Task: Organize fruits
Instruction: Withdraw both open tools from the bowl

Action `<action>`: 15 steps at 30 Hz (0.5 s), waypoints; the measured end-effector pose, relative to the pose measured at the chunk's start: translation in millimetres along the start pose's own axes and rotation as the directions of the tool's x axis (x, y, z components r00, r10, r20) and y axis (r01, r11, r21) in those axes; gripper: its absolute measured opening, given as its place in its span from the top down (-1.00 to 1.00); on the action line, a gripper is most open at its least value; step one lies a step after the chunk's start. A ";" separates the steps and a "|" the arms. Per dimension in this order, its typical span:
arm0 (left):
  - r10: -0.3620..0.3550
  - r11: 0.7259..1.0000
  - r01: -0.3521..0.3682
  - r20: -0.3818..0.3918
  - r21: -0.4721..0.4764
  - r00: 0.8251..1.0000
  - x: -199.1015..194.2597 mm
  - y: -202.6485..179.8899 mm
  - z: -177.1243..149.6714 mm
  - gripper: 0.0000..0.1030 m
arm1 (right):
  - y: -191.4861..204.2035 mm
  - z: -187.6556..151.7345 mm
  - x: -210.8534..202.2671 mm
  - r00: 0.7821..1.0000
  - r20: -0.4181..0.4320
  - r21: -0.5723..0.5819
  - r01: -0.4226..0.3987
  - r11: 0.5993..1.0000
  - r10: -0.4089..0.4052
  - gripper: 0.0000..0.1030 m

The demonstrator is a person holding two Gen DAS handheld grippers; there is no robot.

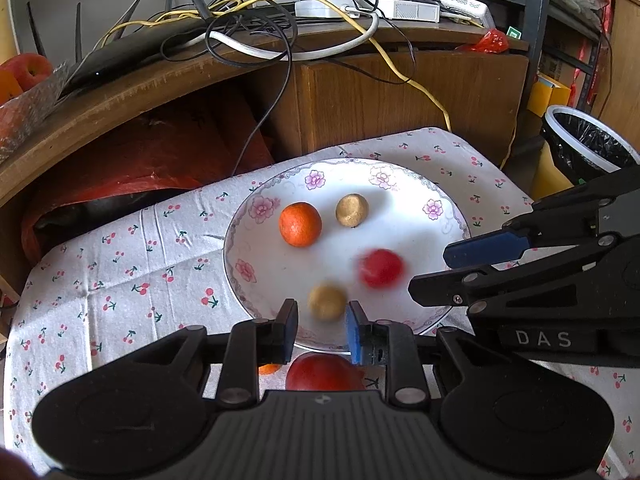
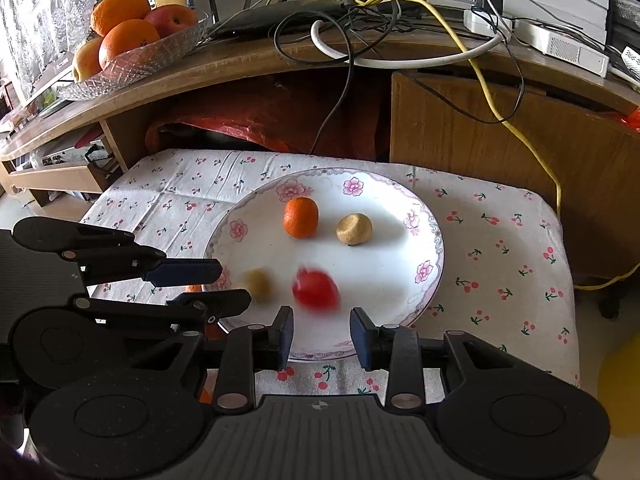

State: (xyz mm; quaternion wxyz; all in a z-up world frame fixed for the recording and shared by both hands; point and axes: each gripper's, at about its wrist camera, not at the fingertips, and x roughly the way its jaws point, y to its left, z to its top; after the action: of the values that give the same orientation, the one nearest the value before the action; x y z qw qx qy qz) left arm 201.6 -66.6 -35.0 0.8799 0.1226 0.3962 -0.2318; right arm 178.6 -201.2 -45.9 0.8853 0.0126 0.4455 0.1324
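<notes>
Both my grippers, left [image 1: 322, 330] and right [image 2: 322, 334], hang spread and empty over the plate [image 2: 400, 304] (four fruits on it, two blurred). Next I'd fetch the red fruit [image 1: 324, 374] beside it.

"DAS" on the right claw [image 1: 430, 274]

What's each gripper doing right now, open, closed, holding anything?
Left gripper: open, empty, over the plate's near rim.
Right gripper: open, empty, also at the near rim.
</notes>
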 end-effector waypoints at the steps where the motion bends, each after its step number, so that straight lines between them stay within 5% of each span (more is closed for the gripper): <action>1: 0.000 1.000 0.000 0.001 -0.001 1.000 -0.2 0.2 0.1 0.34 | -0.3 0.1 -0.3 1.000 0.002 0.001 0.000 1.000 0.000 0.42; 15: 0.003 1.000 -0.003 0.026 0.002 1.000 -11.9 -0.3 0.5 0.30 | 3.9 -1.6 -11.2 1.000 0.016 -0.010 -0.015 1.000 0.015 0.41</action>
State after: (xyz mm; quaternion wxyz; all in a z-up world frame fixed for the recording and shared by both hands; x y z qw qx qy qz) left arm 194.9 -63.4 -25.7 0.8852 0.1210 0.3845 -0.2323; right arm 170.1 -200.4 -37.6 0.8880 0.0126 0.4374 0.1413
